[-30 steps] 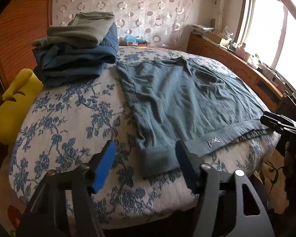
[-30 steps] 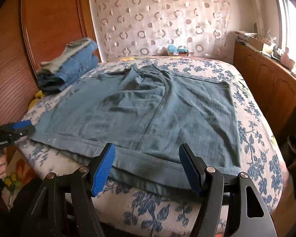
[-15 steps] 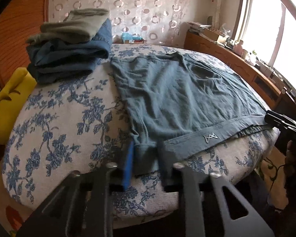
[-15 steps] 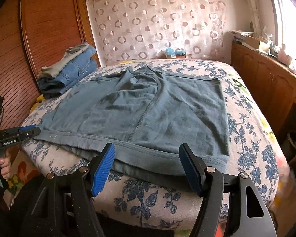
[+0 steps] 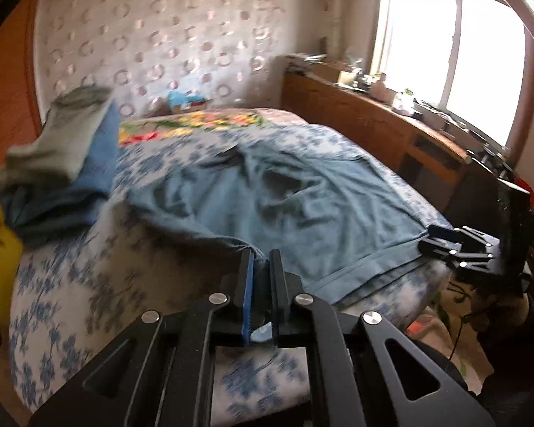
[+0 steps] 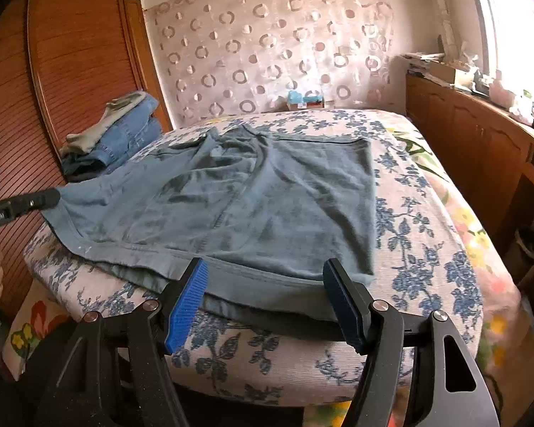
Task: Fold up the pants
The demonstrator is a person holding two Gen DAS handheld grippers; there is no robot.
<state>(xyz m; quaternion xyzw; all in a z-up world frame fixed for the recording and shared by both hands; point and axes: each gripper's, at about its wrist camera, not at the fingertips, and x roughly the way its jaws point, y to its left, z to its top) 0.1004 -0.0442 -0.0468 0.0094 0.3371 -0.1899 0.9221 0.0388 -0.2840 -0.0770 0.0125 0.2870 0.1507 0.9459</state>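
Your left gripper (image 5: 261, 263) is clamped on the near left corner of the pants (image 6: 252, 206), and that corner is raised off the bed (image 6: 427, 235) with a ridge of cloth running back from it. The jaws have just been closing, and the fabric is pinched between them. The rest of the pants lies spread flat across the middle of the floral bedspread, waistband along the near edge.

Your right gripper (image 6: 265, 297) hangs with its jaws wide apart at the near right stretch of the waistband. The hem sits between the blue pads (image 6: 187, 299), but they are not pressing on it.

I judge the step in hand to be the first fold, and it wants both near corners moving together:

- Close the right gripper on the waistband before the left goes any higher, or the cloth will skew and drag toward the left.
- Catch both layers at the hem. A lower layer shows beneath the upper edge there and could slip out.
- Lift both corners evenly and carry them toward the far edge, keeping the fabric taut between your hands.
- Stay clear of the stack of folded clothes (image 6: 121, 131) at the far left of the bed.
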